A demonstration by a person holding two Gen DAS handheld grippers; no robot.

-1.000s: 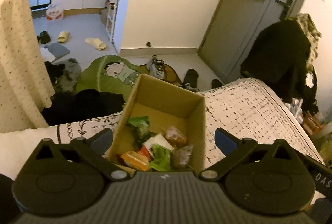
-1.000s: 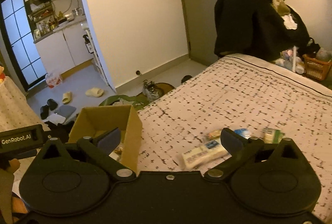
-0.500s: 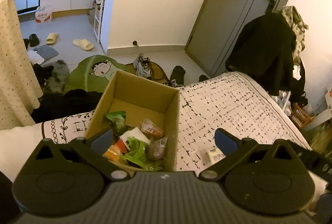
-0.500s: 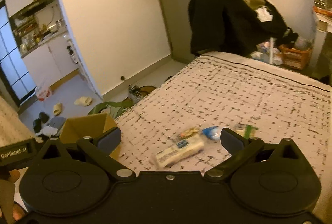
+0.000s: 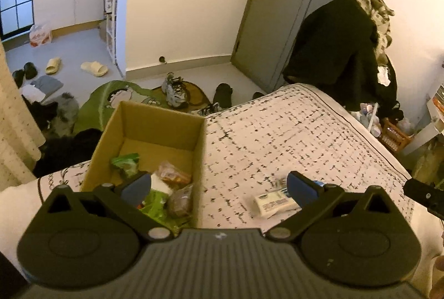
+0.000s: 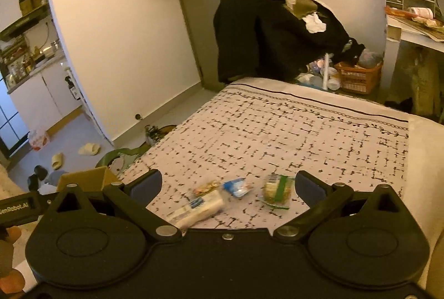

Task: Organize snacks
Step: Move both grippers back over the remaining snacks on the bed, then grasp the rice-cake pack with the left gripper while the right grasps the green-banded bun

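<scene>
Both claws gape, holding nothing — right gripper above crinkly wrappers: a white oblong packet, a green-striped pouch. Left gripper overlooks the cardboard box — glossy snacks inside — on the printed bedspread.

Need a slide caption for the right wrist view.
Open right gripper above four loose snack packets on the patterned bedspread.

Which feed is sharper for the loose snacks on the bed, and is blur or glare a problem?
Right wrist view: dim orange light, no glare; white packet and blue packet smeared by motion blur, green packet soft. Left wrist view: white packet sharper, partly hidden by the tool finger; cardboard box edges bowed by fisheye.
</scene>
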